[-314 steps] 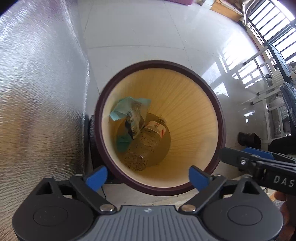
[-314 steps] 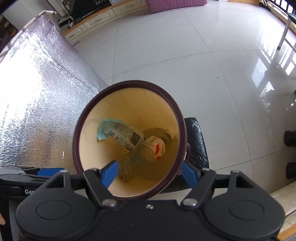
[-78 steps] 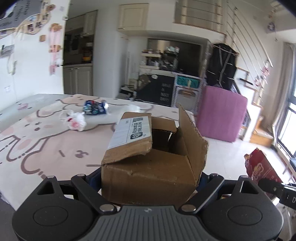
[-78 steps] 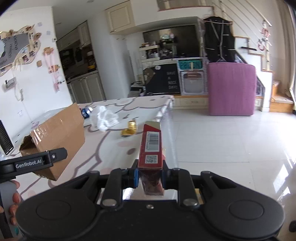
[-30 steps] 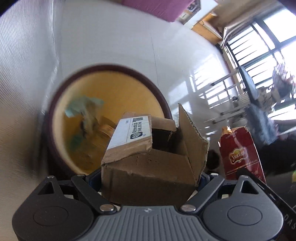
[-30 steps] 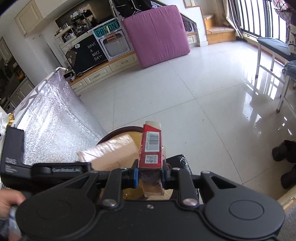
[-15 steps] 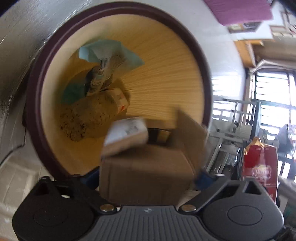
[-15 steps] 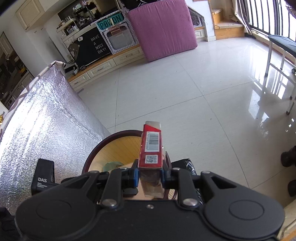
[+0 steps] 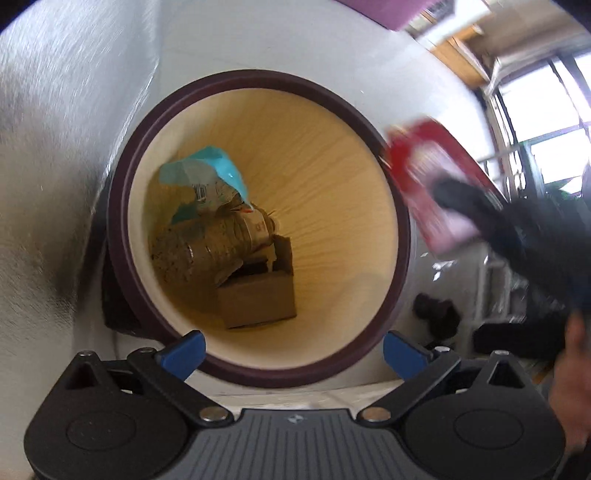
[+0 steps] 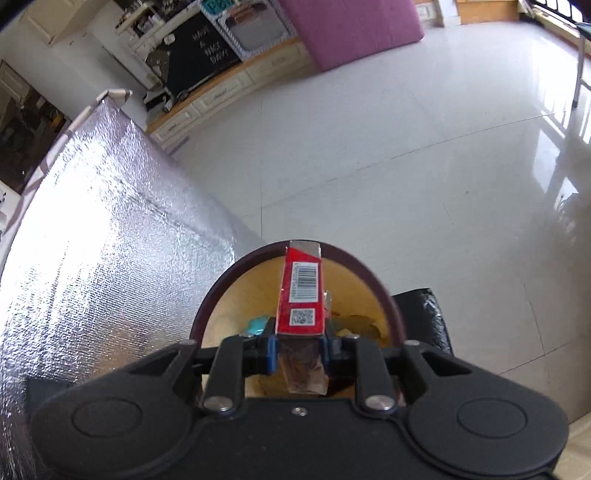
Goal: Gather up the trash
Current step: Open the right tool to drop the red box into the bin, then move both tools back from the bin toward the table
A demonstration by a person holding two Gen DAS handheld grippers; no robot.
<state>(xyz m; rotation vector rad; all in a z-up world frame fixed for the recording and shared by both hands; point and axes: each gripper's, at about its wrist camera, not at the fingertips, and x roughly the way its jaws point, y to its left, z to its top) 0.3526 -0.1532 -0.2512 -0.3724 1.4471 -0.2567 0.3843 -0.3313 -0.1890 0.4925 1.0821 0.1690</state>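
A round bin with a dark brown rim point(image 9: 122, 184) and yellow inside stands on the floor. In it lie a brown cardboard box point(image 9: 258, 302), a plastic bottle point(image 9: 218, 247) and a teal wrapper point(image 9: 210, 173). My left gripper point(image 9: 291, 354) is open and empty just above the bin's near rim. My right gripper point(image 10: 299, 345) is shut on a red carton point(image 10: 301, 291) with a barcode, held over the bin rim point(image 10: 214, 299). The carton point(image 9: 432, 184) also shows, blurred, at the bin's right edge in the left wrist view.
A silver foil-covered surface point(image 10: 92, 240) hangs to the left of the bin. A black bag point(image 10: 428, 314) lies right of the bin. The floor is white glossy tile point(image 10: 406, 147). A purple cushion point(image 10: 351, 26) and low cabinets stand far back. Dark shoes point(image 9: 436, 314) are at the right.
My left gripper has opened and the cardboard box has dropped into the bin. My right gripper has carried the red carton closer, over the bin.
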